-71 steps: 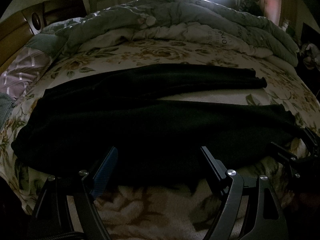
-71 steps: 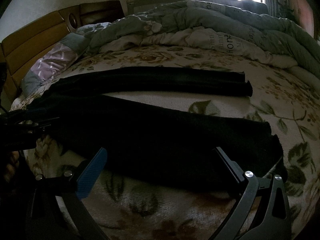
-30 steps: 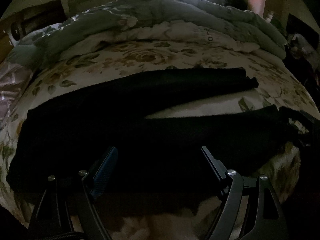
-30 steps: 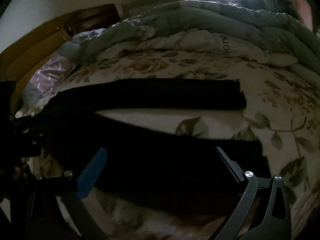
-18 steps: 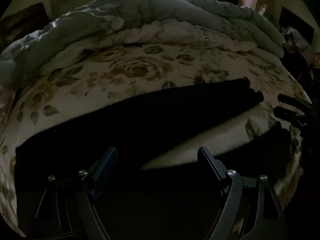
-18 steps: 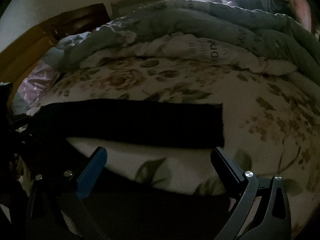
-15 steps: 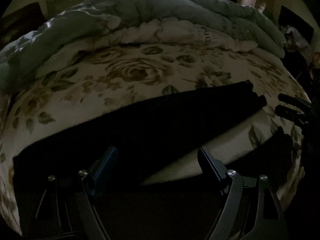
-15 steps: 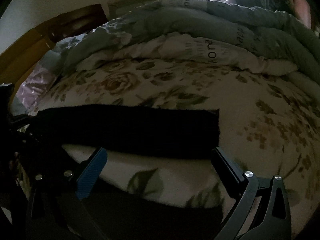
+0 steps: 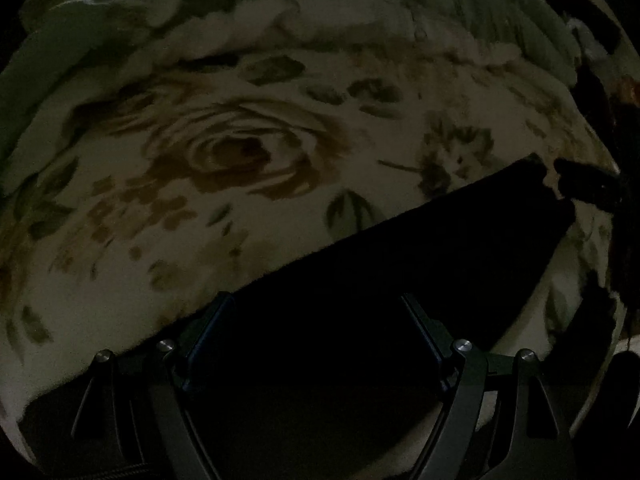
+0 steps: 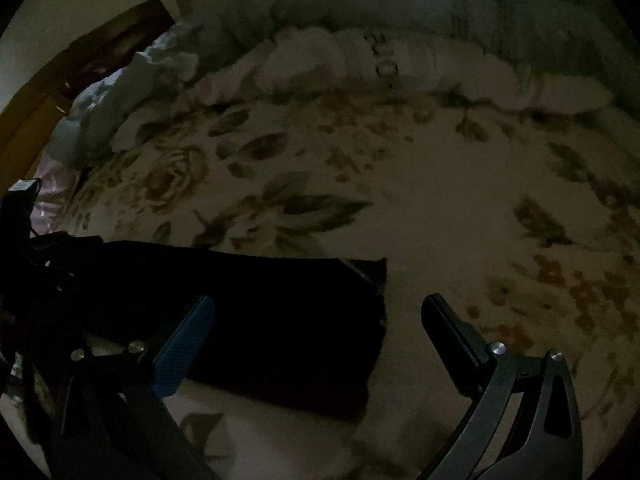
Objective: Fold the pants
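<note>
We look across a bed covered by a cream floral blanket (image 9: 280, 240), printed with brown roses and green leaves, with a bunched pale grey-green quilt (image 10: 400, 12) heaped along its far side and a brown wooden headboard (image 10: 100, 52) at the far left of the right wrist view. On the near part of the blanket lie the black, soft knit pants (image 9: 400, 272), flat and dark, one leg running toward its squared hem (image 10: 376, 280), which ends just short of the middle of the right wrist view. We judge the cloth light, limp and slightly clingy on the fleecy blanket: it will drape and sag from any single hold, so an edge near the hem and another near the waist look like the sounder places to pinch. The left tool (image 9: 316, 312) stands wide apart above the dark cloth, holding nothing that we can make out. The right tool (image 10: 316, 316) is likewise spread wide, one finger over the leg, the other over bare blanket.
</note>
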Available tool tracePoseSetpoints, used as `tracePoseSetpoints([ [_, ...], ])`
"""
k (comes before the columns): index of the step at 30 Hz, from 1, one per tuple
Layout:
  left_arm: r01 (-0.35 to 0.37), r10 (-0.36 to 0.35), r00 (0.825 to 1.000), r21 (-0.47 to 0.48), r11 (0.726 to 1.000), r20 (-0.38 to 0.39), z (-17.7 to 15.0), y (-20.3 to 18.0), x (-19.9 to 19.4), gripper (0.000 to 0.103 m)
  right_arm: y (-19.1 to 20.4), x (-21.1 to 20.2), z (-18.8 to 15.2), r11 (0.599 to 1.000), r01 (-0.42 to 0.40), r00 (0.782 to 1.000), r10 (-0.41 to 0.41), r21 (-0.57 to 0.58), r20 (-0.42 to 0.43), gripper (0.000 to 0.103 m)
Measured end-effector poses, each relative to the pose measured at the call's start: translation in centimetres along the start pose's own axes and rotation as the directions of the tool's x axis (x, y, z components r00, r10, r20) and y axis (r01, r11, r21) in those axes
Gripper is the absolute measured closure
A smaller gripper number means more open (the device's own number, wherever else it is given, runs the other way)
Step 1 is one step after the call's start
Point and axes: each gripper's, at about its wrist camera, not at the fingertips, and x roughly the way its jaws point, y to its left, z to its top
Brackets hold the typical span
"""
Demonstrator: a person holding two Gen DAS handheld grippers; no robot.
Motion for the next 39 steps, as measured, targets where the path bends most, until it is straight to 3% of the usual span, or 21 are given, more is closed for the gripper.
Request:
tracePoseSetpoints([
  [2,0.002,-0.001,1.000,0.035,0.999,-0.020,1.0,0.0,1.1,0.021,-0.5,1.0,0.4,1.000,-0.026,0.999,0.026,0.004,-0.028,0.001],
  [5,0.045,-0.039,0.996,0.084,0.995,-0.082,2.3,-0.5,2.9,0.021,-1.0,2.2,0.8,0.998,-0.056,0.996,0.056,0.002,-0.064,0.009],
  [8,0.085,-0.070,0.990,0.117,0.990,-0.122,2.9,-1.0,4.3,0.027,-1.3,3.2,1.1,0.996,-0.089,0.991,0.091,0.023,-0.095,0.027],
  [10,0.120,-0.104,0.987,0.131,0.984,-0.121,2.9,-1.5,4.2,0.044,-1.5,3.4,1.2,0.996,-0.085,0.992,0.088,0.028,-0.096,0.047],
  [12,0.156,-0.138,0.983,0.149,0.977,-0.121,2.7,-2.0,3.8,0.072,-1.8,3.5,1.3,0.995,-0.091,0.991,0.095,0.045,-0.093,0.064],
  [13,0.165,-0.147,0.982,0.161,0.973,-0.119,2.5,-2.3,3.6,0.079,-2.0,3.4,1.2,0.995,-0.091,0.992,0.095,0.051,-0.088,0.077],
  [14,0.155,-0.137,0.984,0.177,0.972,-0.109,2.3,-2.7,3.2,0.091,-2.2,3.2,1.2,0.994,-0.095,0.992,0.100,0.061,-0.081,0.084],
  [15,0.148,-0.131,0.986,0.184,0.972,-0.100,2.2,-3.0,2.9,0.094,-2.4,3.0,1.2,0.992,-0.105,0.991,0.110,0.071,-0.074,0.088],
  [19,0.177,-0.174,0.984,0.162,0.971,-0.031,0.8,-3.6,-0.1,0.098,-2.3,1.0,0.9,0.987,-0.148,0.989,0.149,0.069,-0.018,0.092],
  [27,0.190,-0.200,0.978,0.143,0.971,0.059,-4.8,-6.2,-6.2,0.098,-0.7,-5.3,-1.5,0.968,-0.240,0.965,0.245,-0.070,0.093,0.093],
  [34,0.202,-0.213,0.972,0.105,0.974,0.103,-9.8,-8.9,-9.8,0.098,-0.4,-9.2,-6.7,0.947,-0.271,0.952,0.290,-0.171,0.097,0.093],
  [39,0.217,-0.225,0.969,0.081,0.973,0.107,-12.4,-10.2,-10.5,0.098,-0.4,-10.3,-9.6,0.943,-0.259,0.958,0.278,-0.208,0.065,0.093],
])
